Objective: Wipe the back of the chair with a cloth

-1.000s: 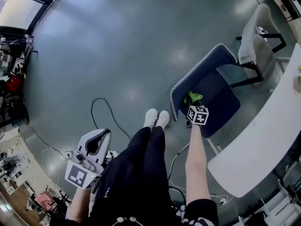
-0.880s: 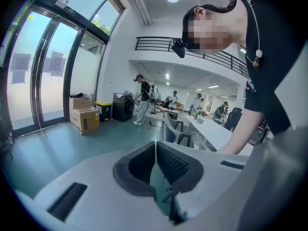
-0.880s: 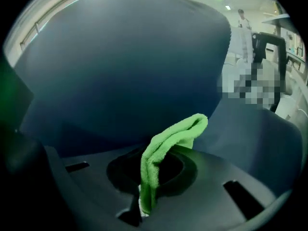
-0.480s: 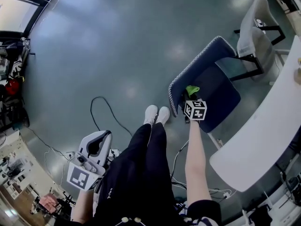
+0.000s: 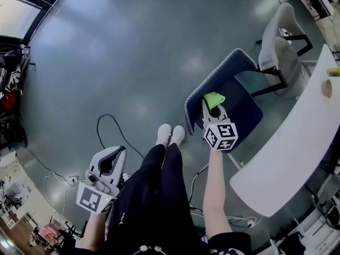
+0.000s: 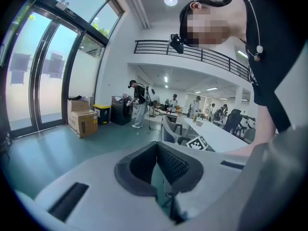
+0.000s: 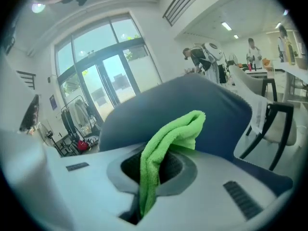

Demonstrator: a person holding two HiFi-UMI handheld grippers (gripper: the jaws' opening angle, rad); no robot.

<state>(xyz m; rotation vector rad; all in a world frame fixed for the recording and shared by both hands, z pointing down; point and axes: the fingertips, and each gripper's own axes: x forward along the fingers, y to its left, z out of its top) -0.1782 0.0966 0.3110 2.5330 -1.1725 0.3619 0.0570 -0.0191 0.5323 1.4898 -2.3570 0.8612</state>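
right tool [image 7: 153, 170] is clenched on a green cloth [image 7: 166, 143], a folded wad standing up out of the jaws towards the dark blue chair back [image 7: 192, 100]. from the head view, this tool [image 5: 211, 106] is held out over the chair, with the cloth [image 5: 214, 98] close against the inner face of the back [image 5: 218, 78], near its stitched edge; contact cannot be confirmed. left tool [image 6: 158, 153] has its jaws closed together with nothing between them and hangs low beside the person's leg [image 5: 109, 161], well apart from the chair. white worktop [image 5: 287, 153] lies just beyond the seat.

judgement: cloth is in hand and at the back, so wiping is beginning or under way. next move calls for pressing the wad flat on the fabric and sweeping along the back without loosening the grip
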